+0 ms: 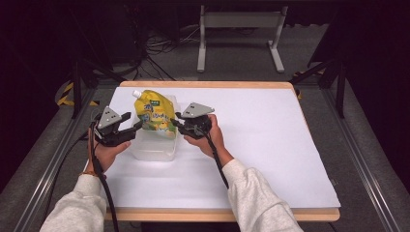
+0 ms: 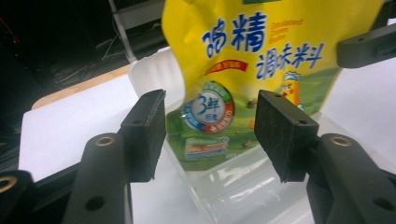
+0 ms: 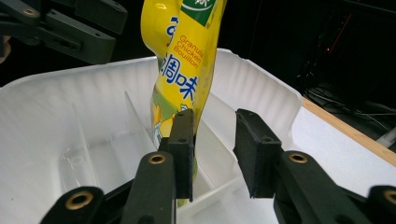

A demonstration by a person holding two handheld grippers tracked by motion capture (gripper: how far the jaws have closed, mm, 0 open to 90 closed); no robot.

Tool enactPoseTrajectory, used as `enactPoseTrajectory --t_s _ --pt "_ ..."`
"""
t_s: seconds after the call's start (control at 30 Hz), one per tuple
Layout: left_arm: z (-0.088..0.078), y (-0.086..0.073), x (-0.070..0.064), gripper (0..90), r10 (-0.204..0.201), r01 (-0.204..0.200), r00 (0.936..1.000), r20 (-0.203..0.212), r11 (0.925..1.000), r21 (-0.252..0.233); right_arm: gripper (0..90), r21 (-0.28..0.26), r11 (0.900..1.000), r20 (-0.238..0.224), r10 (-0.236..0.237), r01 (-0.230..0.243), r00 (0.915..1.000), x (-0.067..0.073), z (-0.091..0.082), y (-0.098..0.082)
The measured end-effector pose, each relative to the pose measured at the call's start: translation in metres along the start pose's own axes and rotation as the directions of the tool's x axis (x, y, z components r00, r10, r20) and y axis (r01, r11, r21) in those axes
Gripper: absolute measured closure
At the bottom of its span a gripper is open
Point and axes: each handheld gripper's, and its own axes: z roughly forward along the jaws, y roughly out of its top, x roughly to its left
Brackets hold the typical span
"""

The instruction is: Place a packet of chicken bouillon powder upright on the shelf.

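- High view: a yellow seasoning pouch point(image 1: 155, 115) stands upright in a clear plastic bin point(image 1: 153, 147) at the left part of the white table point(image 1: 270, 145). Its long axis runs up and leans slightly away, with the white cap at the top left. The left gripper point(image 1: 137, 126) comes at it from the left and the right gripper point(image 1: 175, 121) from the right, both about equally close, each hand low and held roughly level with jaw tips pointing inward at the pouch.
- Left gripper view: the jaws stand parted, the pouch point(image 2: 243, 79) straight ahead and beyond the pads point(image 2: 148, 133), which press on nothing. The bin's point(image 2: 154, 70) wall shows behind.
- Right gripper view: the jaws are apart; the pouch point(image 3: 182, 70) rises edge-on just beyond the left pad point(image 3: 184, 149), perhaps brushing it, but it is not squeezed. It rests in one slot between the bin's point(image 3: 261, 84) dividers.
- Judgement: the pouch looks released, standing by itself; either gripper must stay clear of it when pulling back, or it will tip.
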Motion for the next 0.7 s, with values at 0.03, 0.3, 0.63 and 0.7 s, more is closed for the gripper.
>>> enactPoseTrajectory --t_s 0.03,0.3,0.63,0.7 --pt "0.000 0.000 0.000 44.0 0.000 0.000 1.0000 0.000 1.0000 0.000 68.3 0.000 1.000 0.000 0.000 0.000 1.0000 0.000 0.000 0.000" --pt "-0.009 -0.001 -0.017 36.6 0.005 -0.005 1.0000 0.005 1.0000 -0.006 65.1 0.021 1.000 0.015 -0.020 0.020 0.9997 -0.003 -0.010 0.000" --pt "-0.021 -0.006 -0.048 21.6 0.034 -0.033 0.9990 0.028 0.9994 -0.011 60.0 0.039 0.999 0.041 -0.033 0.031 0.9986 -0.009 -0.027 -0.002" --pt "-0.023 -0.008 -0.051 20.8 0.043 -0.042 0.9988 0.025 0.9990 -0.015 59.4 0.041 0.999 0.043 -0.030 0.028 0.9986 -0.010 -0.028 -0.002"
